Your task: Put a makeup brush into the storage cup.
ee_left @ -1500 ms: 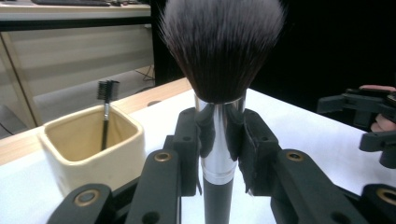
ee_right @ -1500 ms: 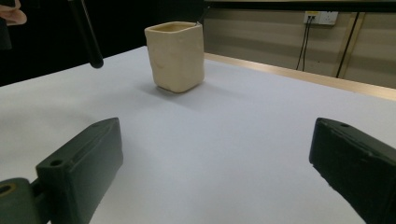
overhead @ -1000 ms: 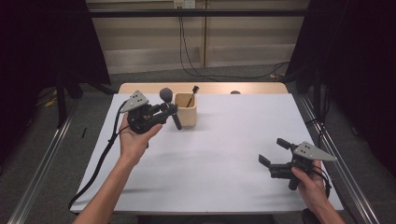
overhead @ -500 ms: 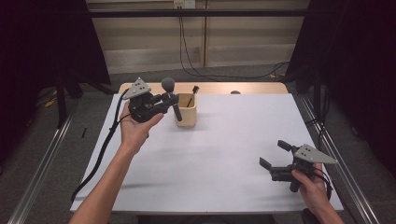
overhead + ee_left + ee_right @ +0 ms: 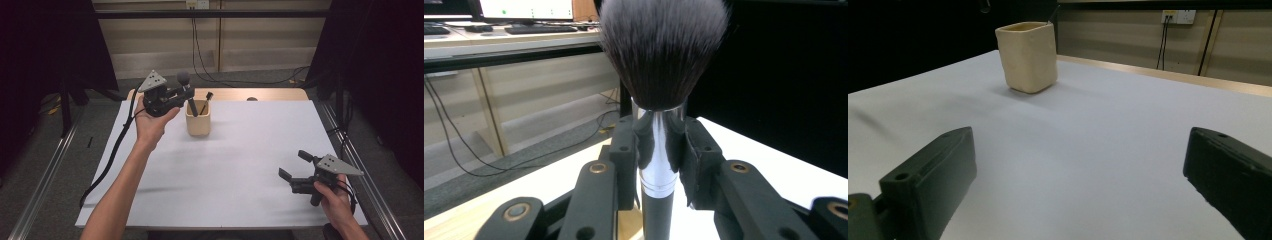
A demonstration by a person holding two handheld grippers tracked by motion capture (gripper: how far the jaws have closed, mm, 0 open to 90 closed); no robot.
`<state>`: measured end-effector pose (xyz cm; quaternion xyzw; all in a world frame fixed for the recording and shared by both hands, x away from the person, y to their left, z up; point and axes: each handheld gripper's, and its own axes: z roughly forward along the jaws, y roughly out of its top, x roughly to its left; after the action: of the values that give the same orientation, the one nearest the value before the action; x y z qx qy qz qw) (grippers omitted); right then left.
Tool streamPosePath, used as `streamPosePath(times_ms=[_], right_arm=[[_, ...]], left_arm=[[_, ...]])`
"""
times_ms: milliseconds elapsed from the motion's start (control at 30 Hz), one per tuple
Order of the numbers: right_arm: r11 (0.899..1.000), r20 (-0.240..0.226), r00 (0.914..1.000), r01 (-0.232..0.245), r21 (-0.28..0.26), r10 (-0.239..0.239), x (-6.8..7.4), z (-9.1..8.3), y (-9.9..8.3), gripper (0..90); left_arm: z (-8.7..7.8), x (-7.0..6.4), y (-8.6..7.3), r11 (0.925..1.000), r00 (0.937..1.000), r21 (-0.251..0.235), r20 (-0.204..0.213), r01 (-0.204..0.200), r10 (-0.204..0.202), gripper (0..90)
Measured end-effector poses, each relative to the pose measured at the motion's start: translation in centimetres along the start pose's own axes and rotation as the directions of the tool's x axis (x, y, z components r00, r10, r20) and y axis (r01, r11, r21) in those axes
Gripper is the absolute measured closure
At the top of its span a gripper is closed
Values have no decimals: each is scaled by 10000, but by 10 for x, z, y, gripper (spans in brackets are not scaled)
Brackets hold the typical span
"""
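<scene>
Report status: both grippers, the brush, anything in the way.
Left gripper shut on makeup brush, bristles up, by the beige cup. Right gripper open, low over the white table. A smaller brush stands in the cup.

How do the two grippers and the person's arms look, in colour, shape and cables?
Both the left gripper and the right gripper are black with two jaws, each topped by a grey three-cornered plate. A black cable trails from the left one. The forearms are bare, without sleeves.

Black makeup brush [image 5: 659,100] upright, bristles up, lower end over cream cup [image 5: 198,119].
</scene>
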<state>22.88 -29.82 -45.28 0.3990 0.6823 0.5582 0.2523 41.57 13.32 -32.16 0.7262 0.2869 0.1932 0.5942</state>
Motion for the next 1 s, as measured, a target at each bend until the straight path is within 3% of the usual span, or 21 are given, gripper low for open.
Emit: streamPosePath(times_ms=[433, 667, 833, 1000], right_arm=[[10000, -56, 10000, 81, -9, -81, 1, 0, 0, 3], [9999, -100, 9998, 166, 29, -166, 2, 0, 1, 3], [9999, -160, 9997, 161, 33, -160, 2, 1, 0, 2], [9998, -181, 9997, 179, 43, -178, 2, 0, 0, 2]], left_arm=[[15, 17, -2, 9997, 9991, 74, -357, 227, -224, 709], [21, 22, -7, 9996, 9987, 260, -488, 134, -121, 709], [24, 27, -12, 9988, 9979, 309, -534, 374, -358, 708], [29, 26, -16, 9990, 9986, 432, -523, 121, -99, 708]])
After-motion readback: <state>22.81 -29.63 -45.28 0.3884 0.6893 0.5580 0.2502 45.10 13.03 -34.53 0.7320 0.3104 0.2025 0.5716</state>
